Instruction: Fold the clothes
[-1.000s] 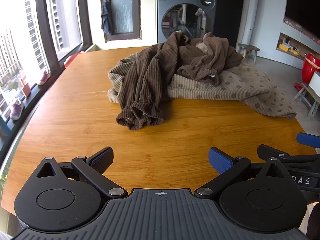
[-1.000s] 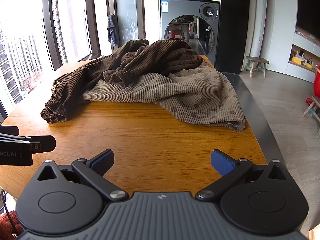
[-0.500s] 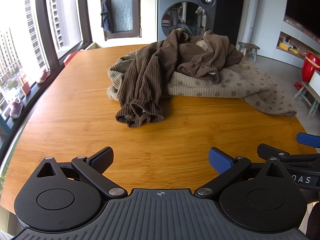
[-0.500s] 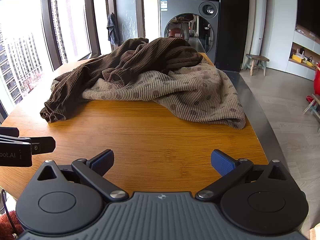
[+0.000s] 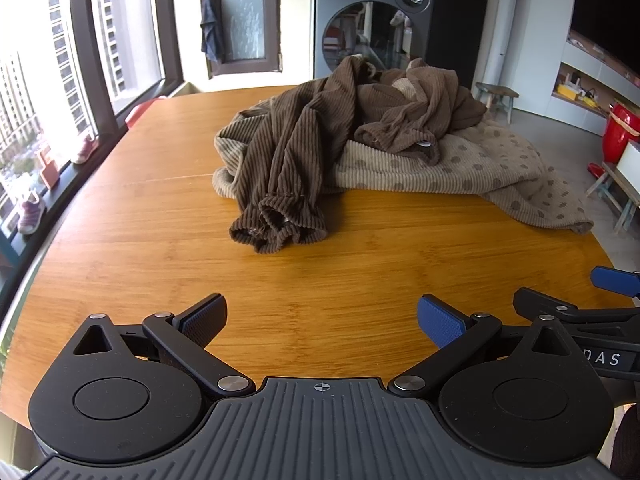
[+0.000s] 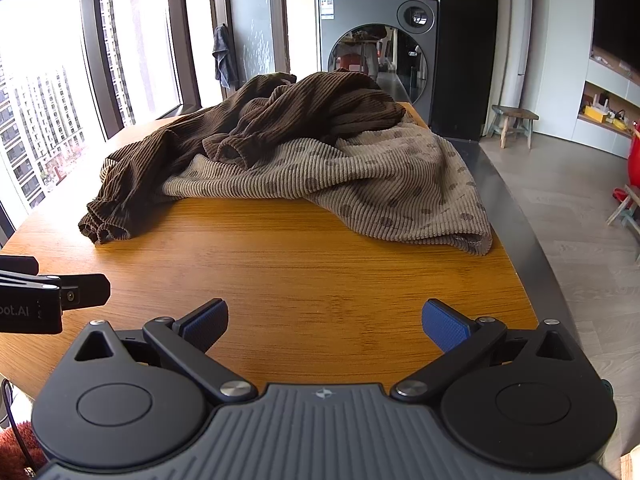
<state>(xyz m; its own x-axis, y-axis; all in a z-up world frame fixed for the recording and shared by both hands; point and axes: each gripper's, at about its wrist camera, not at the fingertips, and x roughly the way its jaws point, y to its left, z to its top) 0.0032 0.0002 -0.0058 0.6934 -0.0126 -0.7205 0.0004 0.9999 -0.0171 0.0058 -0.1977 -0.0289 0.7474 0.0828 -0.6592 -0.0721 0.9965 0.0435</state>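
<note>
On table (image 5: 120,264), far half: brown garment (image 5: 296,160) heaped over dotted beige garment (image 6: 384,184), unfolded. Left gripper (image 5: 322,318), right gripper (image 6: 325,320): jaws spread wide, nothing held, well short of pile. Advised: brown cuff (image 5: 276,228) taken first, lifted clear, spread flat.

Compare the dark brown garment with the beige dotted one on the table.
The dark brown garment is plain; the beige dotted garment carries brown spots. The brown one lies bunched on top; the beige one lies underneath, spread wider. The brown cuffs point toward the grippers; the beige hem reaches the wooden table's right edge. Both are ribbed and unfolded.
</note>
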